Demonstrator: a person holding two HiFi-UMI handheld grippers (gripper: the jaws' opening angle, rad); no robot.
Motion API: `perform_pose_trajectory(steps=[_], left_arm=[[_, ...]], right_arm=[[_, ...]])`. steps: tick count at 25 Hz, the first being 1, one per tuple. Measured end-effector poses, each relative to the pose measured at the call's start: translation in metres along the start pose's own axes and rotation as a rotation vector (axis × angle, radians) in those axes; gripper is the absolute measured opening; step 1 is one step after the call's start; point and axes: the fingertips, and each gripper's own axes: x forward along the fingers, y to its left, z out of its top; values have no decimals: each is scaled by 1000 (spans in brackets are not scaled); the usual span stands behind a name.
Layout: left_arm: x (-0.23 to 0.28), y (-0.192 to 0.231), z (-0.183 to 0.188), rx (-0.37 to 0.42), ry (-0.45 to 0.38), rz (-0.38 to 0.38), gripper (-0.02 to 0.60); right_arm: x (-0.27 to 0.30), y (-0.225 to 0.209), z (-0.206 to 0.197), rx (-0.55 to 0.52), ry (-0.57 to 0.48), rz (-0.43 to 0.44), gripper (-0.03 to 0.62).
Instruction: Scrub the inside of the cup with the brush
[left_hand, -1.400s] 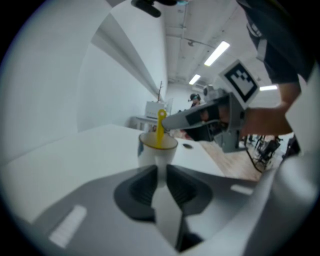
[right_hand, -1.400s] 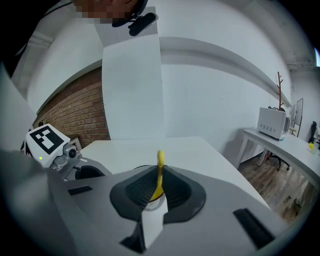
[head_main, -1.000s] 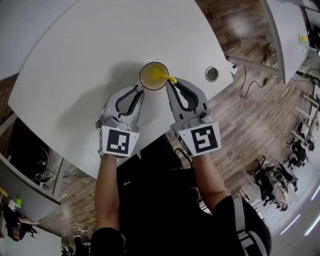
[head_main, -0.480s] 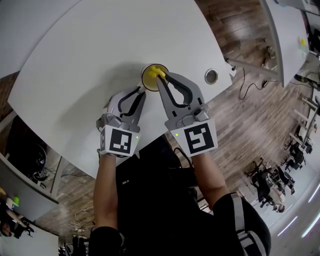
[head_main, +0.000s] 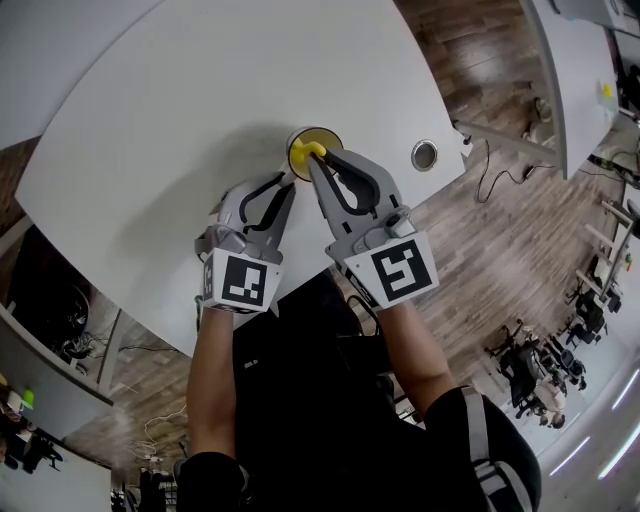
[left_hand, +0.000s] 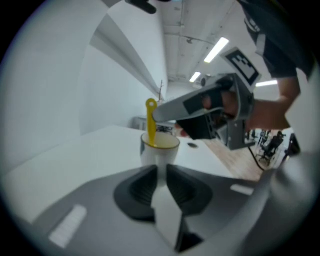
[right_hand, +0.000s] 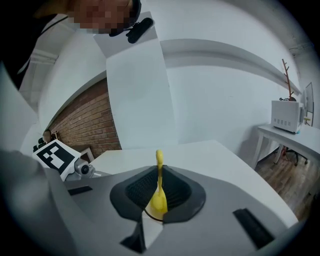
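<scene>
A white cup (head_main: 313, 152) with a yellow inside stands on the white table (head_main: 150, 120) near its front edge. A yellow brush (head_main: 311, 150) stands in it, with its handle sticking up above the rim. My right gripper (head_main: 322, 162) is shut on that handle, just at the cup's near side. In the right gripper view the brush (right_hand: 159, 192) sits pinched between the dark pads. My left gripper (head_main: 289, 186) reaches the cup from the near left. In the left gripper view its jaws are closed on the white handle of the cup (left_hand: 159, 147).
A round metal grommet (head_main: 424, 153) sits in the table to the right of the cup. The table's curved edge runs just below both grippers, with wooden floor (head_main: 500, 230) beyond. Office chairs (head_main: 545, 365) stand at the lower right.
My right gripper has swung left over the cup's near rim, and the brush handle moved from the right side to the middle. The left gripper has stayed on the cup.
</scene>
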Motion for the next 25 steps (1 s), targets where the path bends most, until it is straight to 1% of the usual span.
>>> perform_pose_trajectory(steps=[3,9,15,18,22,25], left_arm=[[3,-1,1,-12,-5,-4,60],[7,0,0,2,-2,-3,60],[9,-1,-2,2,4,-4,60],[10,0,0,4,2,-5,60],[12,0,2,5,0,-7,60],[14,-1,4,0,5,-3,60]], right_arm=[[3,-2,-11,9,31,13,29],[7,-7,-18,3,63,12,29],[-12,-6,6,20,0,20,29],[-20,-3,13,8,15,39,29],[-20,-5,-4,10,68,47,29],[-17,-8,-21,18,96,36,29]])
